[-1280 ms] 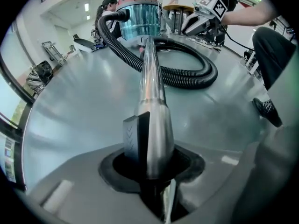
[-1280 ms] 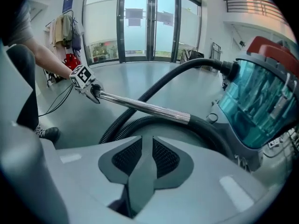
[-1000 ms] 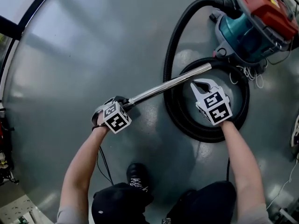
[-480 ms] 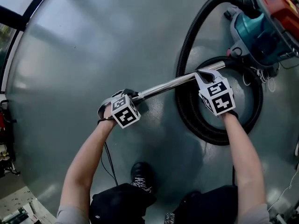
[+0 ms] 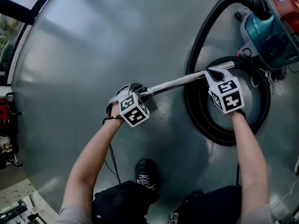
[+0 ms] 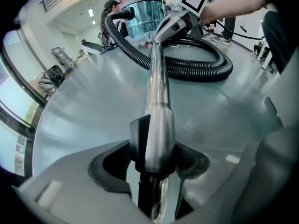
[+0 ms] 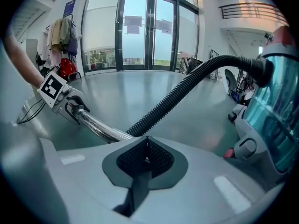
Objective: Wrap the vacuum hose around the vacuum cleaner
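On the grey floor (image 5: 93, 55), the count is: one vacuum cleaner (image 5: 266, 34), teal body under a red top, at the far right; one black ribbed hose (image 5: 202, 31); one metal wand (image 5: 175, 83); two grippers; one black shoe (image 5: 145, 171) near the person; one thin dark cable (image 5: 111, 157) trailing by the left forearm.

The hose leaves the cleaner, arcs left and towards the person, then lies in one loop on the floor on the near side of the cleaner. None of it is wound round the cleaner body. The wand crosses the left edge of that loop, running from near left to far right.

Left gripper (image 6: 159, 150): jaws clamped on the wand's near-left end, one pad on either side of the tube, as its own view confirms.

Right gripper (image 7: 145, 157): jaws together, pads meeting, nothing seen between them. The head view places its tips at the wand's far-right end, above the loop. Whether they press on the tube cannot be told.

Change against one second ago: the right gripper then hung on the near side of the wand, clear of it, over the loop, and it now sits at the wand. The left gripper's clamp on the wand is unchanged. The hose loop lies as it did
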The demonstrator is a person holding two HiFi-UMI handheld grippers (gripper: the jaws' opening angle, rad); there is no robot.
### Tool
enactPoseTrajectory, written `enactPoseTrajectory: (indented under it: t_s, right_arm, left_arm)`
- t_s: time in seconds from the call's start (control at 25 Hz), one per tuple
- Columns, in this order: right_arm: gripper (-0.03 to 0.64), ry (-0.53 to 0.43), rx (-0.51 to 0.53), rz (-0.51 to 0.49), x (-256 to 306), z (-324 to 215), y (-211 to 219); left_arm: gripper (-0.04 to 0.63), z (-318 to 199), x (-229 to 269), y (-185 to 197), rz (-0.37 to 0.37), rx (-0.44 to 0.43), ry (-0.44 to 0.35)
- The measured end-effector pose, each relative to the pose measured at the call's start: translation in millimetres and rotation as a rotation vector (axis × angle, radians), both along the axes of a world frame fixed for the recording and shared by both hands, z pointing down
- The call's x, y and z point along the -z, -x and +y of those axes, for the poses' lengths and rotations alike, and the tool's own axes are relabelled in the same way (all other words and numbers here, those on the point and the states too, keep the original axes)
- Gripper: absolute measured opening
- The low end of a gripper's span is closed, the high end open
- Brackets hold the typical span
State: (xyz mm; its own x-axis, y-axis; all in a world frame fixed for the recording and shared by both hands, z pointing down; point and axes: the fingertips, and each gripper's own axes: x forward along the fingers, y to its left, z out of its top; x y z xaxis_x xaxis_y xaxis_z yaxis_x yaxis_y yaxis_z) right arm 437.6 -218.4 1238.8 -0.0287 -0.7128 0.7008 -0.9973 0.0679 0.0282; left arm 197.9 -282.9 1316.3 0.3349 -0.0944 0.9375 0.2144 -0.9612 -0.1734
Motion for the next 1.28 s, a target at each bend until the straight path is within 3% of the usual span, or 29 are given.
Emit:
enactPoseTrajectory:
  t_s: [0.24,0.6,0.72,0.96,1.28]
  right_arm:
    - [0.023,-0.007,-0.021,-0.022,0.1,0.1,-1.6]
    - [0.023,0.008,-0.049,-0.032,7.2,7.3,-0.7]
    - [0.023,-0.013,-0.063,-0.050,24.3,14.8,2.7]
    - [0.026,-0.018,-0.065,-0.087,82.1,45.6,21.5]
    - [0.048,-0.061,-0.130,-0.136,225.3,100.6,51.6]
  left_arm:
    - [0.236,2.4,21.3,-1.3,0.060,0.021,-0.008]
    - [0.236,8.0,60.5,17.3,0.088,0.033,-0.062]
    - [0.196,8.8,84.9,18.5,0.119,0.045,-0.073]
    - [0.002,22.7,163.1,9.5,0.226,0.115,-0.004]
    - [0.002,85.7,298.5,-30.1,0.300,0.106,0.152]
